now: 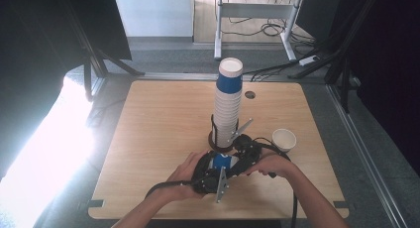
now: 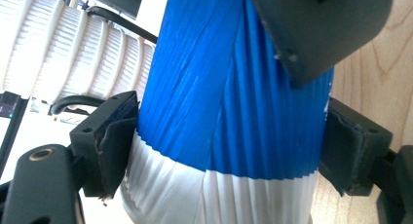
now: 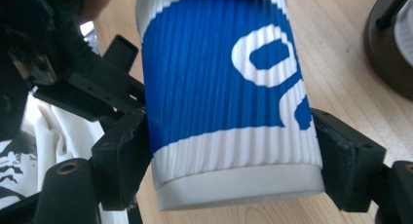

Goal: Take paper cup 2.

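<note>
A wooden table point(image 1: 158, 139) is seen from above. Near its front edge, a blue and white ribbed paper cup point(image 1: 221, 162) is held between two hand-held grippers that meet over it. The left gripper point(image 2: 224, 151) is clamped on the cup, its jaws pressed against both sides of the ribbed wall. The right gripper point(image 3: 234, 156) is likewise closed on the same cup, near one white-banded end. Just behind them, a tall stack of cups point(image 1: 228, 101) stands upright in a dark wire holder point(image 1: 214, 139). A single white cup point(image 1: 284, 140) stands to the right, apart from the stack.
</note>
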A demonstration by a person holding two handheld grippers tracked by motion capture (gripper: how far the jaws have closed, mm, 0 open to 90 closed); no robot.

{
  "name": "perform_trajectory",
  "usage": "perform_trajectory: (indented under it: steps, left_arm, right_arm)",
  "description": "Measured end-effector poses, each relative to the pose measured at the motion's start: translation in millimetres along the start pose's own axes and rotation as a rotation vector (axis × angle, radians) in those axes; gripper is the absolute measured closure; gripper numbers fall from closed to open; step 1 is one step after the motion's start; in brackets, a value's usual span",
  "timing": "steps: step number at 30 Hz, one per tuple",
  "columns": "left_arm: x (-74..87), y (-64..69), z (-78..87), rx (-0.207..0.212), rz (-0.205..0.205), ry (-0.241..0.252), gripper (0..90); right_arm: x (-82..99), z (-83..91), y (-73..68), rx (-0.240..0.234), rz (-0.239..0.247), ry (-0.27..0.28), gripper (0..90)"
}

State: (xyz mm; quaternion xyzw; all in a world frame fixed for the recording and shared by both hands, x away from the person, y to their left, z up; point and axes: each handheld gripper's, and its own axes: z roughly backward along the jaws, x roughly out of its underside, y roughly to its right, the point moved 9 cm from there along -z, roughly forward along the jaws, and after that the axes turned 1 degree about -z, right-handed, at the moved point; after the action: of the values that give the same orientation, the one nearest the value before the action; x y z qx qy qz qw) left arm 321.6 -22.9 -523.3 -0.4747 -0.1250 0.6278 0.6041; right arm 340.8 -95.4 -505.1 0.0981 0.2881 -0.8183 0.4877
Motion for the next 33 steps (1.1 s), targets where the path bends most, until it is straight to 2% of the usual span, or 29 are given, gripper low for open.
perform_trajectory:
  steps: [3,6,10,18,22,25,28,33]
  left_arm:
    - [1.4,-0.1,-1.3,0.005,0.01,0.003,17.4]
    - [2.3,0.0,-0.2,0.018,-0.002,0.003,17.3]
    - [1.1,-0.4,0.0,0.011,-0.013,0.001,17.2]
    - [-0.1,-3.3,-2.4,-0.004,0.01,0.005,15.0]
    - [-0.4,-5.8,-1.3,0.0,0.028,0.005,8.4]
    - [0.2,-7.8,0.7,0.007,0.068,0.015,6.2]
    - [1.2,-9.7,3.8,0.021,0.13,0.04,5.9]
    - [7.2,-13.5,8.5,0.028,0.212,0.055,5.0]
  right_arm:
    - [0.3,-1.2,0.8,0.003,0.011,-0.005,24.6]
    - [1.8,-1.1,1.1,-0.007,0.024,-0.01,26.0]
    - [2.7,-0.3,1.2,-0.013,0.029,-0.012,26.6]
    - [1.4,2.6,2.1,0.021,0.038,0.009,27.5]
    - [-0.7,5.3,3.8,0.038,0.022,0.043,27.7]
    - [-0.4,7.9,3.5,0.037,0.025,0.077,27.7]
    - [-0.6,9.8,4.5,0.044,0.031,0.124,27.7]
    - [3.3,11.8,4.4,0.036,0.018,0.185,27.7]
